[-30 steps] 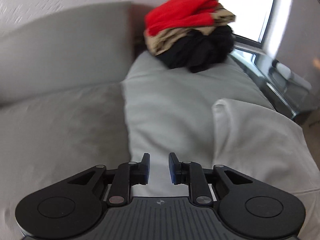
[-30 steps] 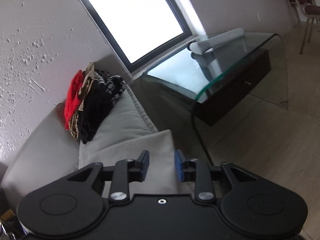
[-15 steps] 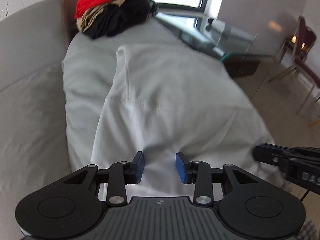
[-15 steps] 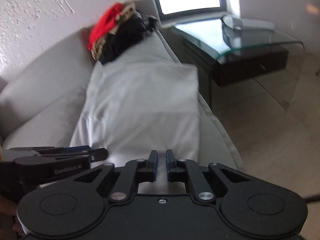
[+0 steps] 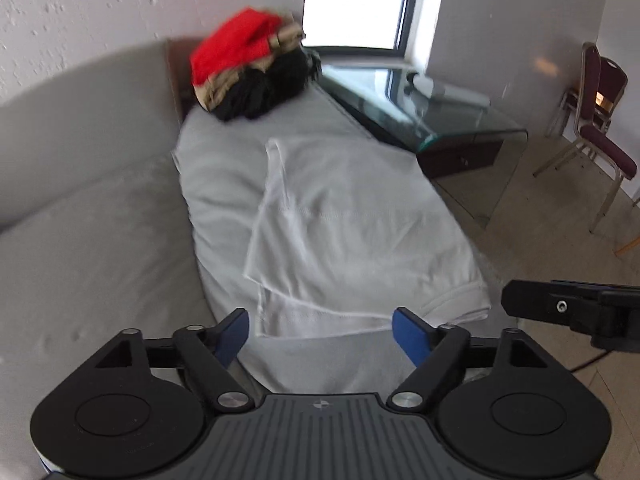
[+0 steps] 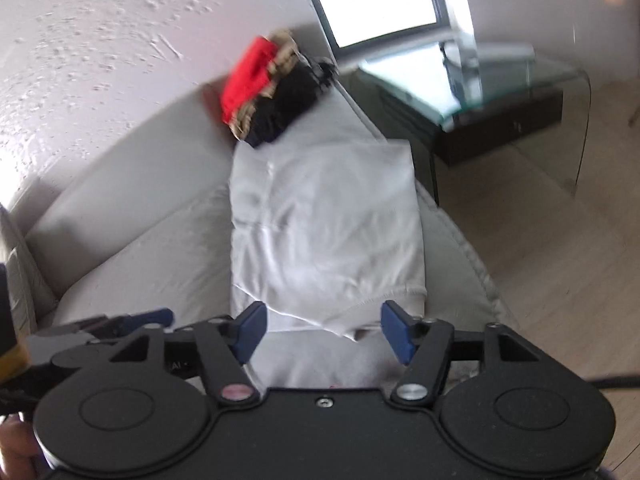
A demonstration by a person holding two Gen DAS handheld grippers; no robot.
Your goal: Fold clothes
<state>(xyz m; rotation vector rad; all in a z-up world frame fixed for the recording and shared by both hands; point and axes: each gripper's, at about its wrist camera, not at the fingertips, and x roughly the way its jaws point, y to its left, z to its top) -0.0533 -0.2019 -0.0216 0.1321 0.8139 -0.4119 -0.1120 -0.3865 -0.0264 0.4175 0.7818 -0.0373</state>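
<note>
Both tongs have just sprung apart, released — white garment (image 5: 352, 232) lies ahead on sofa (image 5: 100, 240); only left view shows chairs (image 5: 596, 120).

A grey sofa (image 5: 100, 240) stands against a textured white wall (image 6: 100, 52). A bright window (image 5: 356, 0) is set in the wall beyond its far end. Beside the sofa stands a glass side table (image 6: 512, 80) with a dark drawer unit beneath. A maroon chair (image 5: 600, 136) stands on the light wood floor (image 6: 560, 260).
</note>
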